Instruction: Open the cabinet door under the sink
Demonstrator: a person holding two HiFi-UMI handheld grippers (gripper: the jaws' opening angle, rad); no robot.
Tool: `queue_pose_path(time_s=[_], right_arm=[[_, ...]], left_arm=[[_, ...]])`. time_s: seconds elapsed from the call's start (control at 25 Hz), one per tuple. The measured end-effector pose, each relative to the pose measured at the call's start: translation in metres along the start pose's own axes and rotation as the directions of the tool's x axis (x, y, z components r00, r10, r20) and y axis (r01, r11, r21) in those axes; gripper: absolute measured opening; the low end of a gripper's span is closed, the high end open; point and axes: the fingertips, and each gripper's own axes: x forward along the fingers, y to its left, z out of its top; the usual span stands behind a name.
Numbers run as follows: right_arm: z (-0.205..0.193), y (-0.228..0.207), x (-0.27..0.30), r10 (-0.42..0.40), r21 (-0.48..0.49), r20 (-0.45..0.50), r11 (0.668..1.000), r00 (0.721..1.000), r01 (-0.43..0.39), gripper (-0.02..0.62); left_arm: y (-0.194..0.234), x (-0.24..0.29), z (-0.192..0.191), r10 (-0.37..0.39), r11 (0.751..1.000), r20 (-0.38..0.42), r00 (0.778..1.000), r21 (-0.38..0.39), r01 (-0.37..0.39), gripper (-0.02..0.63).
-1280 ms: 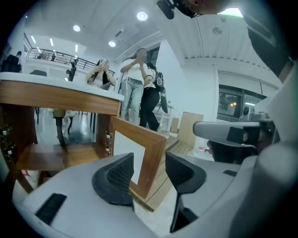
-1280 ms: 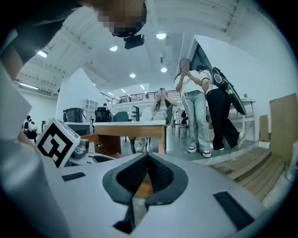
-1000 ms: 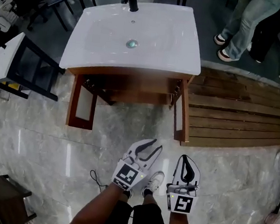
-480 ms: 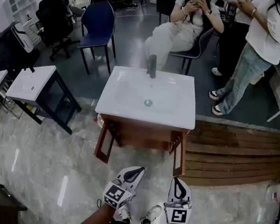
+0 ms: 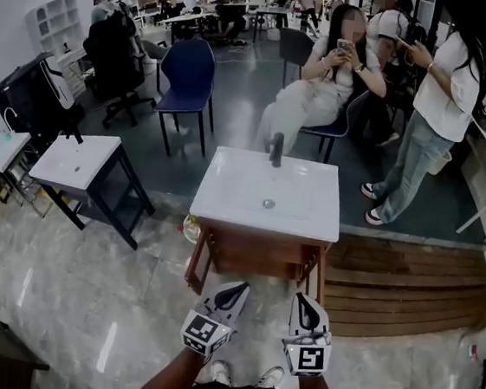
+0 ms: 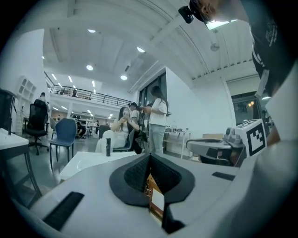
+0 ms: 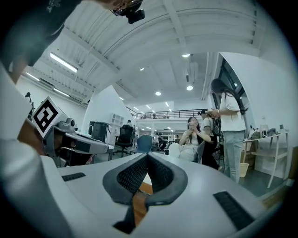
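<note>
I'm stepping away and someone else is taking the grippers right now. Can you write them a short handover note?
Left gripper: shut, empty, held level, touching nothing.
Right gripper: shut, empty, level beside the left one, also touching nothing.
Things: the wooden cabinet under the white sink stands just ahead of both grippers. In the head view, its left-hand door and right-hand door both stand swung out toward you.
Done: the cabinet looks open.
Left: probably nothing; just check that the doors are wide enough.
</note>
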Motion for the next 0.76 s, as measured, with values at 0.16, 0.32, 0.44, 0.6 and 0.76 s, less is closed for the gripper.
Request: queue_pose_path(time_s=[0.16,0.32,0.44,0.6,0.76], right_arm=[[0.019,0.0,0.011,0.002,-0.019,0.038,1.0,0.999,-0.001,0.02],[0.041,0.011,0.019,0.012,-0.027,0.06,1.0,0.998,-0.011,0.02],[0.052,0.014,0.025,0.021,-0.022,0.074,1.0,0.997,-0.019,0.02],[0.038,0.01,0.035,0.029,-0.008,0.075,1.0,0.997,-0.029,0.02],[0.027,0.009,0.042,0.033,-0.014,0.081,0.999,0.996,-0.032,0.02]], left_arm=[[0.013,-0.004,0.023,0.036,0.999,0.039,0.999,0.013,-0.037,0.023],[0.026,-0.016,0.043,0.08,0.996,0.064,0.995,0.022,-0.082,0.023],[0.03,-0.017,0.05,0.092,0.995,0.061,0.994,0.02,-0.094,0.023],[0.033,-0.005,0.033,0.101,0.994,0.049,0.994,0.026,-0.102,0.023],[0.035,0.002,0.022,0.098,0.994,0.049,0.994,0.04,-0.1,0.023]])
